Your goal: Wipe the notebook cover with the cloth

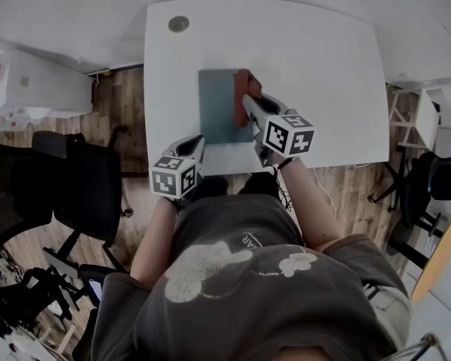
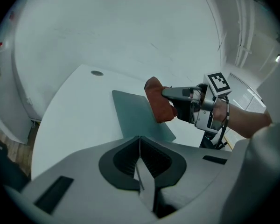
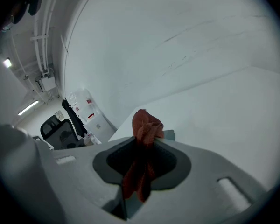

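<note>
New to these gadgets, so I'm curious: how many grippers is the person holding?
2. The left gripper, shut and empty, is at the table's near edge; the right gripper holds the red cloth at the notebook's right edge.

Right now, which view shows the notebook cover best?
The head view: it looks down on nearly the whole notebook, with only part of its right edge hidden by the cloth. The left gripper view shows the cover slanted and foreshortened. The right gripper view shows only a small corner of it behind the cloth.
</note>
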Demonstrator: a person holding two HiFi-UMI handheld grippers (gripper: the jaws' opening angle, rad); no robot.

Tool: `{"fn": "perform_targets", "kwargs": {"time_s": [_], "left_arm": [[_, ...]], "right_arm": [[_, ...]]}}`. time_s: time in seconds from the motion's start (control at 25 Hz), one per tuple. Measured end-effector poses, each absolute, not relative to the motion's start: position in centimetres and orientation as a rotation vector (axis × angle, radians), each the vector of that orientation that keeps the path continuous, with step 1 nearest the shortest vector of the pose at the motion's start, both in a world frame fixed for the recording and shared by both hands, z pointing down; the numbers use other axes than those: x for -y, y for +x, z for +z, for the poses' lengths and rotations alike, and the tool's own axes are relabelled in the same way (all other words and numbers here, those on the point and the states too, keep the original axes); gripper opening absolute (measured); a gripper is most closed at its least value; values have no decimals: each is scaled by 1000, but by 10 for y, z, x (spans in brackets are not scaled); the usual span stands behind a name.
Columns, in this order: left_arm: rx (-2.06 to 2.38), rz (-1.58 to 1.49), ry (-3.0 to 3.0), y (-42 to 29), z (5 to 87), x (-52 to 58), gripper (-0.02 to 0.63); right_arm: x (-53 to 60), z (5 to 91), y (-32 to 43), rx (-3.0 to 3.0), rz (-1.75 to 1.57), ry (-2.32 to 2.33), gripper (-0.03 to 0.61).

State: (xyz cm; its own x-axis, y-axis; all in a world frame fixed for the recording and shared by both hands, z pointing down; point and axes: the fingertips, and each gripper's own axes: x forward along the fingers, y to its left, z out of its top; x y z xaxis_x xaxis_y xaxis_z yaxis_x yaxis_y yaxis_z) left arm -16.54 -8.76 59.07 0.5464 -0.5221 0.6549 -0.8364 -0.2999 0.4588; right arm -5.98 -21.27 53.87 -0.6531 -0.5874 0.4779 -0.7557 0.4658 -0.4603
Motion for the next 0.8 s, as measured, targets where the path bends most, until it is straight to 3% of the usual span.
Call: {"fn": "perform_targets", "kwargs": {"time_s": [0.8], "left_arm": [[884, 624, 2005, -153, 612, 86, -3]], "right_arm": [[242, 539, -100, 2475, 977, 1171, 89]]}}
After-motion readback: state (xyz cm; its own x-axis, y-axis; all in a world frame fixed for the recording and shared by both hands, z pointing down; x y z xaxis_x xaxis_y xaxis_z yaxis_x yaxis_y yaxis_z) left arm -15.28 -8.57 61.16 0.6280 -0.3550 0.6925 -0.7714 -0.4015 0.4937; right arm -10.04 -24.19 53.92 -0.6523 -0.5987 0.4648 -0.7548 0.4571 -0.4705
